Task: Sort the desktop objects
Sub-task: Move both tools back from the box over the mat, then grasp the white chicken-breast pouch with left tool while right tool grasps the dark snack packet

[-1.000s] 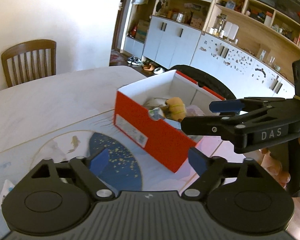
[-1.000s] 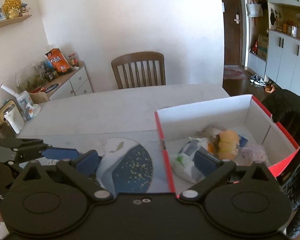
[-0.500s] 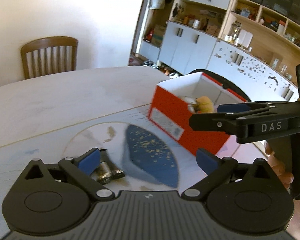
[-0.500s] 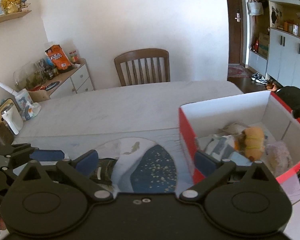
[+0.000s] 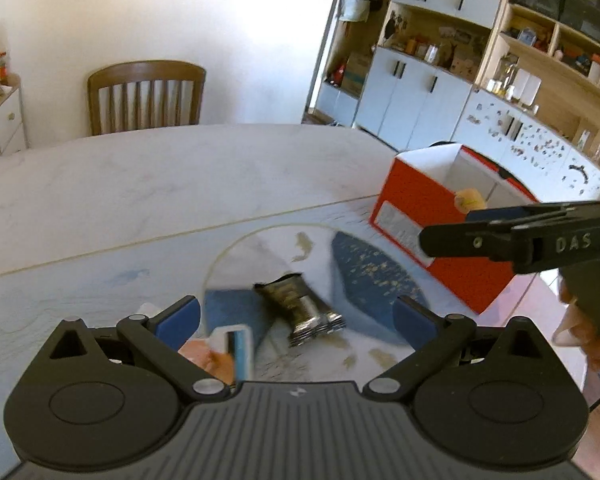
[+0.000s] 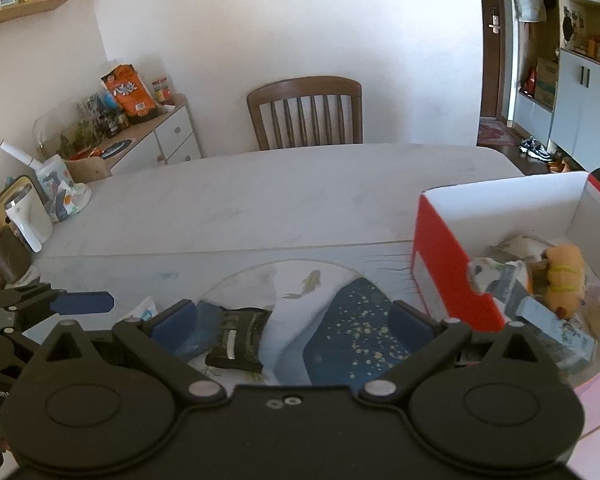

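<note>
A dark crinkled snack packet [image 5: 300, 304] lies on the fish-print mat [image 5: 372, 280], just ahead of my left gripper [image 5: 296, 316], which is open with both blue pads clear of it. A small white, blue and orange box [image 5: 226, 346] lies near the left pad. My right gripper [image 6: 294, 320] is also open, and the same packet [image 6: 238, 338] rests below its left finger, untouched. At the right stands the red cardboard box [image 6: 448, 268], holding a tan plush toy [image 6: 564, 272] and several other items. The right gripper [image 5: 446, 227] reaches in front of the red box [image 5: 420, 200].
A wooden chair [image 6: 306, 112] stands at the table's far side. A sideboard [image 6: 156, 132] with snack bags, a white kettle [image 6: 26, 216] and a dark mug [image 6: 4, 256] sit at the left. A white sachet [image 6: 144, 310] lies on the mat. A hand [image 5: 580, 332] holds the right gripper.
Both grippers have swung left, away from the red box, and dropped toward the mat. The dark packet and small box have come into view. The left jaws have spread wider.
</note>
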A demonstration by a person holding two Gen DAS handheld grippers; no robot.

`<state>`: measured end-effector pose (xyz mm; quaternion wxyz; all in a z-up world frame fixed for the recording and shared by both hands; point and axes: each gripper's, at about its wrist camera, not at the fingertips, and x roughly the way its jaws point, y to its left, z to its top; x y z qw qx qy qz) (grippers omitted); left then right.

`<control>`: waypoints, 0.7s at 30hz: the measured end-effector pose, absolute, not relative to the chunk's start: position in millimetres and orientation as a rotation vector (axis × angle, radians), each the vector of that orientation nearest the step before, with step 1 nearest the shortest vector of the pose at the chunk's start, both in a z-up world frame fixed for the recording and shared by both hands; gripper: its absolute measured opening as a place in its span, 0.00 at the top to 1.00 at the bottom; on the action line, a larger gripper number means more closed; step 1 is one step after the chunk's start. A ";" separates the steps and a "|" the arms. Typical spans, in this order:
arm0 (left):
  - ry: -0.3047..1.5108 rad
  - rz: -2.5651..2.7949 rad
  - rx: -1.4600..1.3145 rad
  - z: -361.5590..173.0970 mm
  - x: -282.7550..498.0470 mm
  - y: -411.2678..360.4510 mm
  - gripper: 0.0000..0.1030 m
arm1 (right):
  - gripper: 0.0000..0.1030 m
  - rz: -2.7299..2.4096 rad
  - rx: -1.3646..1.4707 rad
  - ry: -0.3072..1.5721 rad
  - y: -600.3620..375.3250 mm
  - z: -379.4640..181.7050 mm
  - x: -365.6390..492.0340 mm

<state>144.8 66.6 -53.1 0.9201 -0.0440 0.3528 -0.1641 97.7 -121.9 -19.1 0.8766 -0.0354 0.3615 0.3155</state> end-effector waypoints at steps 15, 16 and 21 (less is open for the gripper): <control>0.801 -0.265 -0.032 -93.2 160.7 106.9 0.00 | 0.04 0.685 -0.128 0.815 -79.7 -48.1 101.6; 0.807 -0.267 -0.019 -95.5 162.1 108.6 0.00 | 0.04 0.686 -0.131 0.818 -77.6 -49.6 101.8; 0.845 -0.305 0.024 -105.3 170.7 118.1 0.00 | 0.05 0.686 -0.153 0.837 -67.8 -58.6 104.9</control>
